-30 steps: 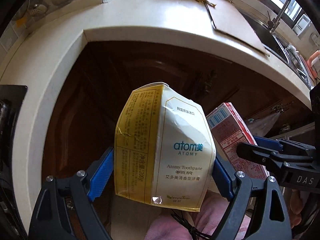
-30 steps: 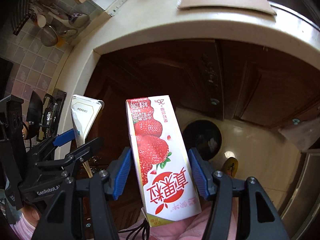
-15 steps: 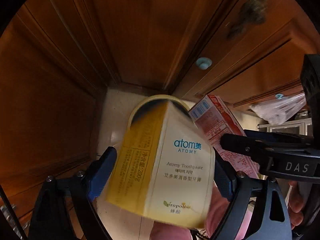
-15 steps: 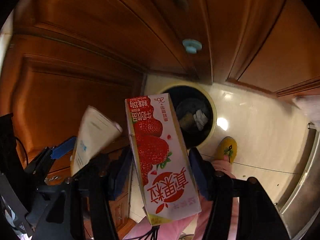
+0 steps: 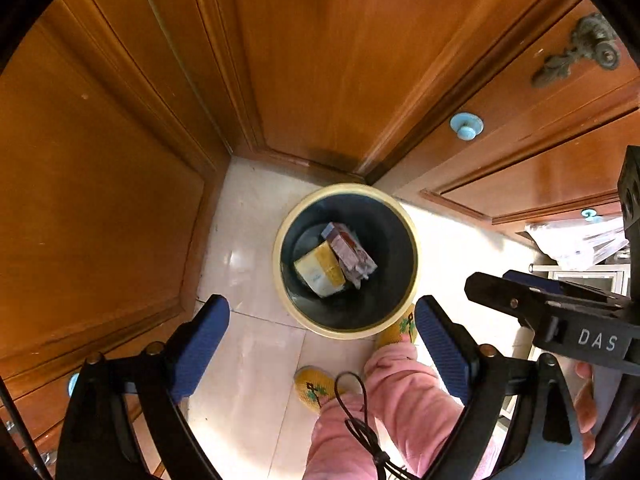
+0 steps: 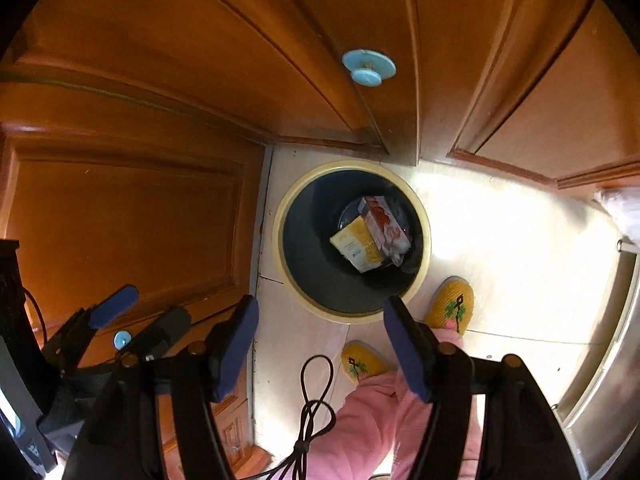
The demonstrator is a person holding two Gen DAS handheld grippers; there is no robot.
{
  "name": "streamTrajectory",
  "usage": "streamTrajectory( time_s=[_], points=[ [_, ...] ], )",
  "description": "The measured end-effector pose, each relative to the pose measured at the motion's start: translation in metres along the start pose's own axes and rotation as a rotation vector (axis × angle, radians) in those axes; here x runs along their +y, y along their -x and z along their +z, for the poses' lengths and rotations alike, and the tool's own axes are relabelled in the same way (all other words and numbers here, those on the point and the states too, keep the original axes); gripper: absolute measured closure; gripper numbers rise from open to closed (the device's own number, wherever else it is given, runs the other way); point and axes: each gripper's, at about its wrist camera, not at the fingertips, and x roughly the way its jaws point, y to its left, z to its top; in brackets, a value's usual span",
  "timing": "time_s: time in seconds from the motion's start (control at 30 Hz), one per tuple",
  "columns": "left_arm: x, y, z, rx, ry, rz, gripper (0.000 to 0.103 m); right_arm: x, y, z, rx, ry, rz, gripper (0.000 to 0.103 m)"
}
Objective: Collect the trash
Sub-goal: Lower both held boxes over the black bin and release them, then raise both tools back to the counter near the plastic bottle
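Tongs (image 5: 322, 344) empty; crumpled cartons (image 5: 334, 258) binned

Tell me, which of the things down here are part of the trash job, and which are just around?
Part of the job:
- trash bin
- yellow toothpaste box lying in the bin
- strawberry milk carton beside it in the bin
- left gripper, empty
- right gripper, jaws opening, empty

Just around:
- wooden cabinet doors
- blue knob
- yellow slippers
- plastic bag
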Motion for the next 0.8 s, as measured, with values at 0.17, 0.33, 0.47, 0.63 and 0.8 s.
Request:
streamTrajectory(
  time_s=[0.17,0.33,0.47,0.63,0.8],
  points=[
    [-0.005,0.033,0.003,-0.050,-0.018,0.007,0.010,0.014,0.024,-0.007,-0.028,0.038,-0.002,0.038],
    [-0.013,0.074,0.005,-0.071,-0.019,0.007,0.010,0.029,0.054,-0.014,-0.046,0.043,0.004,0.038],
    [-0.020,0.119,0.003,-0.103,-0.015,0.005,0.010,0.042,0.094,-0.024,-0.079,0.057,0.009,0.038],
    [-0.030,0.193,0.000,-0.166,-0.007,-0.028,0.010,0.060,0.163,-0.040,-0.150,0.082,-0.006,0.038],
    [-0.042,0.284,-0.005,-0.283,-0.045,-0.065,0.010,0.085,0.252,-0.059,-0.291,0.122,-0.018,0.038]
  ],
)
